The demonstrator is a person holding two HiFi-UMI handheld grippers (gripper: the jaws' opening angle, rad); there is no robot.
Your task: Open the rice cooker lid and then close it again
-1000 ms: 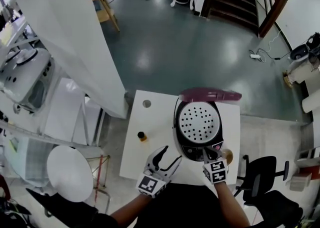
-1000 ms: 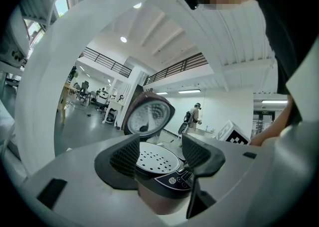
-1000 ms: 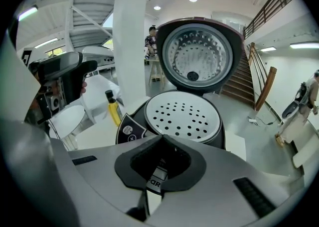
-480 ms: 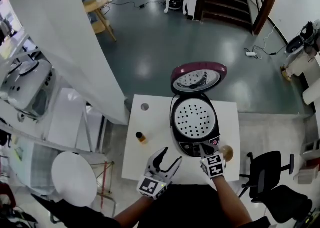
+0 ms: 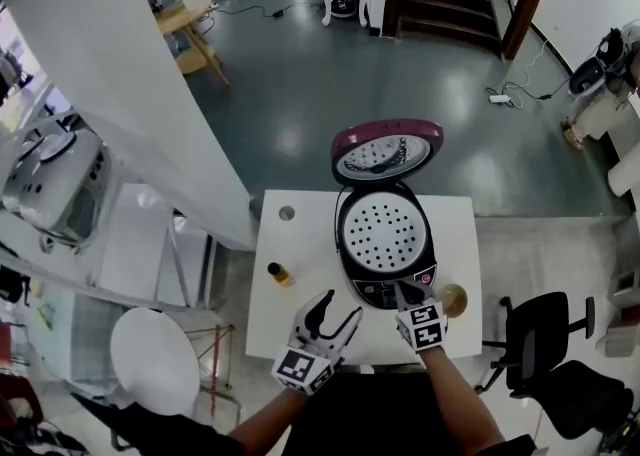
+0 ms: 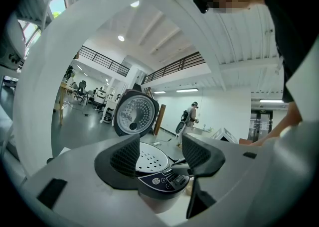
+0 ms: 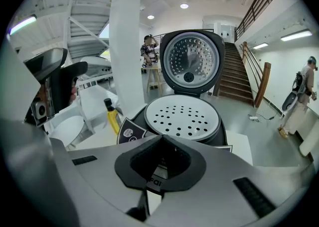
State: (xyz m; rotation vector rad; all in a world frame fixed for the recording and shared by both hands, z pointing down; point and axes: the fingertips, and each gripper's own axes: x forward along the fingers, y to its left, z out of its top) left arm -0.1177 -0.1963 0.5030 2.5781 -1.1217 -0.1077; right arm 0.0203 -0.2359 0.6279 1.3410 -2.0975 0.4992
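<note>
The dark rice cooker (image 5: 372,282) stands on the white table (image 5: 300,249). Its maroon lid (image 5: 387,152) is raised upright behind the body, showing the white perforated inner plate (image 5: 385,234). My right gripper (image 5: 403,294) is shut with nothing in it, its tips at the cooker's front control panel. In the right gripper view the plate (image 7: 182,116) and the raised lid (image 7: 191,61) lie just past the closed jaws (image 7: 160,159). My left gripper (image 5: 335,314) is open and empty at the table's near edge, left of the cooker. It looks level toward the cooker (image 6: 159,178) and lid (image 6: 133,115).
A small yellow bottle with a dark cap (image 5: 280,274) stands left of the cooker, and a round tan object (image 5: 452,299) lies at its right. A white pillar (image 5: 130,94) rises to the left. A black office chair (image 5: 545,344) is on the right and a round white stool (image 5: 155,359) on the left.
The lid has swung from part-way up to fully upright. The right gripper stays at the front panel. The left gripper has barely shifted.
</note>
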